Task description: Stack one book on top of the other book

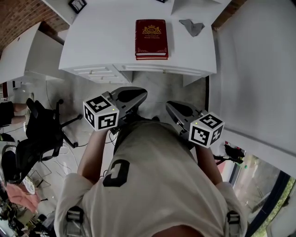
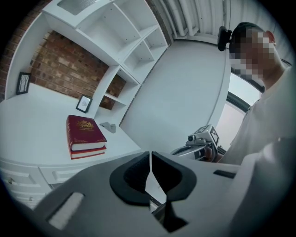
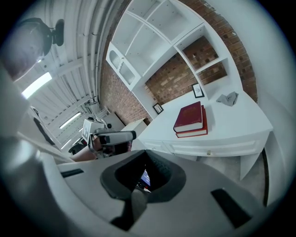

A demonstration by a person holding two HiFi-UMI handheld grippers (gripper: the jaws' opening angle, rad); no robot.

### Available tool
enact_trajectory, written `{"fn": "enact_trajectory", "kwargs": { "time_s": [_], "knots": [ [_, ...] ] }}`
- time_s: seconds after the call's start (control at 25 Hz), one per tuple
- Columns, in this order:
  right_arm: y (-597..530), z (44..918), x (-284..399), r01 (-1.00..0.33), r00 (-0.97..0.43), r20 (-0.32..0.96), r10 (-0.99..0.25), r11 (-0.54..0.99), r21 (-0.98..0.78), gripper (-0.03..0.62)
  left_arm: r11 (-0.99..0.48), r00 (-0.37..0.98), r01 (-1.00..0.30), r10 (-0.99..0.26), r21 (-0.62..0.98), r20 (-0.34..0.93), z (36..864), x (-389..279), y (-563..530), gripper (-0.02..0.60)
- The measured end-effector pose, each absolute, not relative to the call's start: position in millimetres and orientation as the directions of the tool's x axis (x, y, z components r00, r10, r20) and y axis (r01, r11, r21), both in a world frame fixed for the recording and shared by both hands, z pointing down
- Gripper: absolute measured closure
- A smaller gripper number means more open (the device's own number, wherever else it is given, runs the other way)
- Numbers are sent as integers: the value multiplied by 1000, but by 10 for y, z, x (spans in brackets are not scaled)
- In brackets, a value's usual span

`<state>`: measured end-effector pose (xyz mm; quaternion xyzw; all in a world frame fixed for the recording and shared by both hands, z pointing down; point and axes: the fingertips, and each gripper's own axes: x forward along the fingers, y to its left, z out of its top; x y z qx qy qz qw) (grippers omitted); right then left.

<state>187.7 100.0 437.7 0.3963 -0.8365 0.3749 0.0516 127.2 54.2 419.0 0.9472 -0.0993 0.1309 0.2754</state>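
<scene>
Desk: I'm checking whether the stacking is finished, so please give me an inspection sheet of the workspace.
Surface: white desk, drawers under its front edge.
Job's things: two red books stacked, gold-crested one on top.
Clutter: grey cloth; small picture frame.
Grippers: left tool and right tool both shut, empty, off the desk.
Cables: loose leads on floor by office chair.
Surroundings: white shelves, brick wall.
</scene>
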Motion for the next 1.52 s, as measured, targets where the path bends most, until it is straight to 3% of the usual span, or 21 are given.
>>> {"fn": "enact_trajectory", "kwargs": {
  "time_s": [0.52,0.84,1.52],
  "knots": [
    [1226,4505,1622,-564,-792,325,-518,413,-715,589,-803,903,-361,-173,475,394,4246,972,897,568],
    [1182,4518,1414,-559,-801,334,-497,420,-715,589,-785,901,-390,-216,481,376,4221,714,790,568],
    [997,4459,1111,-618,-765,386,-516,419,-665,589,-787,923,-346,-187,510,338,4266,382,571,568]
  ]
}}
